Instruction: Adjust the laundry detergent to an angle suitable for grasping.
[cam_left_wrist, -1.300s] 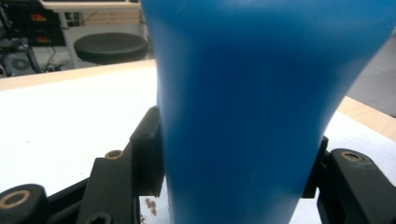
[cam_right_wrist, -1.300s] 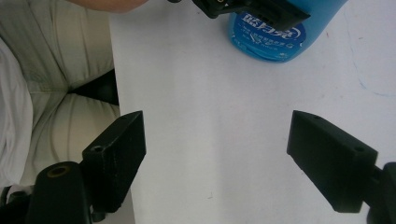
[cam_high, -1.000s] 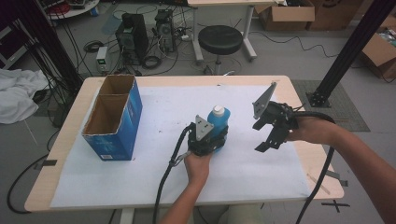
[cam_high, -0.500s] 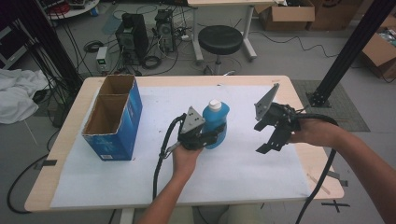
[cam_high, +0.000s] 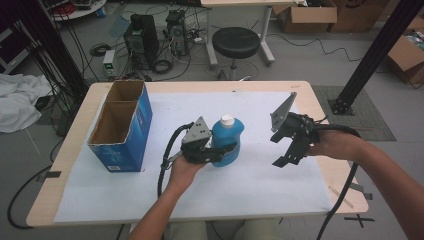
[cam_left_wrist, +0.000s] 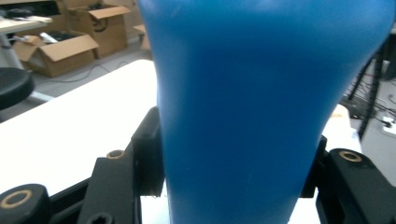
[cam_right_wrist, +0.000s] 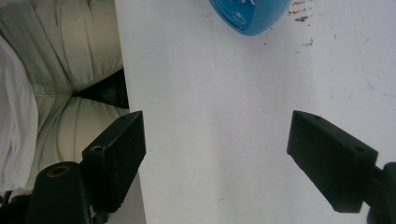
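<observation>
A blue bottle (cam_high: 228, 139) with a white cap stands upright over the middle of the white table cover (cam_high: 250, 190). My left gripper (cam_high: 220, 151) is shut on its lower body from the left side. In the left gripper view the bottle (cam_left_wrist: 247, 93) sits between the two black jaws, and both pads (cam_left_wrist: 148, 158) press its sides. To the right, my right gripper (cam_high: 286, 151) hangs open and points down, with nothing between its jaws. The right gripper (cam_right_wrist: 215, 154) view looks down on bare cover, with the bottle's rounded edge (cam_right_wrist: 247, 16) at the top.
An open blue cardboard box (cam_high: 121, 127) with two compartments stands at the table's left. The person's legs (cam_right_wrist: 56, 60) are beyond the table's near edge. A black stool (cam_high: 236, 42), computer towers and cables are on the floor behind.
My left gripper has carried the bottle a little to the left and slightly up, turning so that it now sits at the bottle's left side. The right gripper has stayed put.
</observation>
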